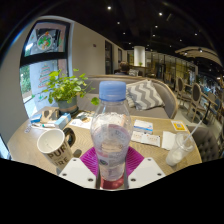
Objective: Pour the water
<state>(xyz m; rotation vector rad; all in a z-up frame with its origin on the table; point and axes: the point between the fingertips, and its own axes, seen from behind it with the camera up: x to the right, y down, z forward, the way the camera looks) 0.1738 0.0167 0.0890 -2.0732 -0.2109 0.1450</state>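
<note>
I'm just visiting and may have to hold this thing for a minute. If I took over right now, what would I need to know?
Gripper: the jaws are shut on the water bottle, one pink pad on each side of its lower part.
Bottle: upright, blue cap still on, water inside, held above the wooden table.
Cup: a white paper cup stands on the table just beside the bottle, open and upright. I cannot tell whether it holds anything.
Done: bottle is gripped.
Left: the cap is on and the bottle is not tilted, so the pouring, probably into that cup, is still ahead.
</note>
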